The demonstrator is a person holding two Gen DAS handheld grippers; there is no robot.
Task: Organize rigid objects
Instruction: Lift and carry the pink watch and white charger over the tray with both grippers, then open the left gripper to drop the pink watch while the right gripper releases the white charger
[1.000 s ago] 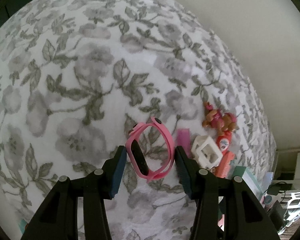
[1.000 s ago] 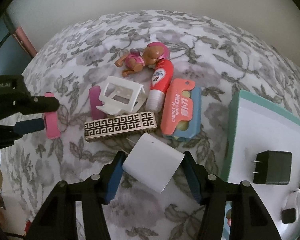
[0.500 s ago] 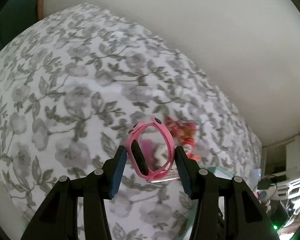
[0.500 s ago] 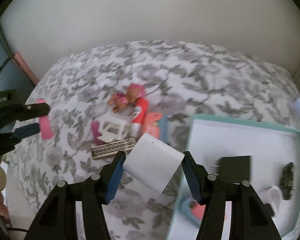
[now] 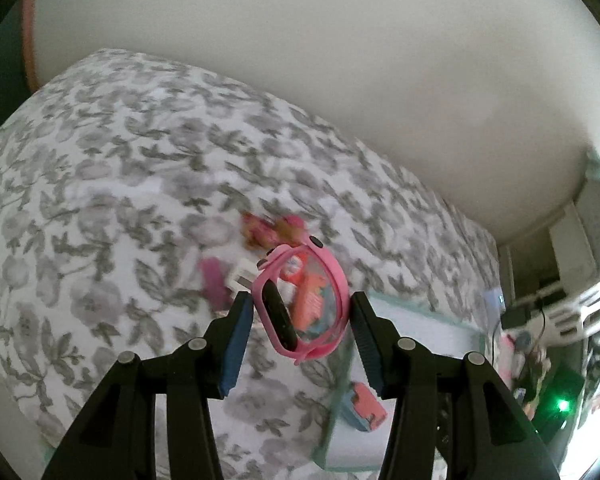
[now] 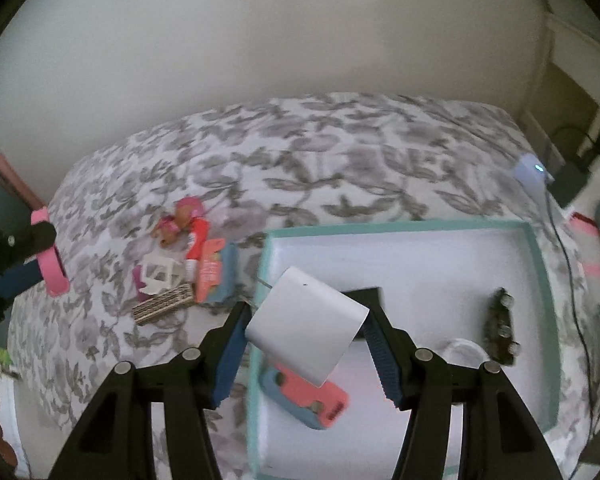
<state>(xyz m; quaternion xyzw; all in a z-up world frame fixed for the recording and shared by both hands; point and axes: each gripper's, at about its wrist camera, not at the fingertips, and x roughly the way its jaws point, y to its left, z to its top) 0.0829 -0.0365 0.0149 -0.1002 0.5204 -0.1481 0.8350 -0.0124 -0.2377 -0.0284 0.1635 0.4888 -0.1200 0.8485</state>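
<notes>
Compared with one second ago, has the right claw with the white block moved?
Yes. The right claw carried the white block rightward, from above the floral bedspread to over the teal tray.

A floral bedspread (image 6: pixel 300 152) carries scattered toys (image 6: pixel 184 220) and a teal tray (image 6: pixel 540 264).

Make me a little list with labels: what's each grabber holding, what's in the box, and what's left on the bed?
left hand-held gripper: shut on pink watch band
right hand-held gripper: shut on white block
teal box: black charger, dark toy, white piece, coral-and-blue card
flowery bedspread: doll, red tube, white frame, patterned bar, another coral card
</notes>
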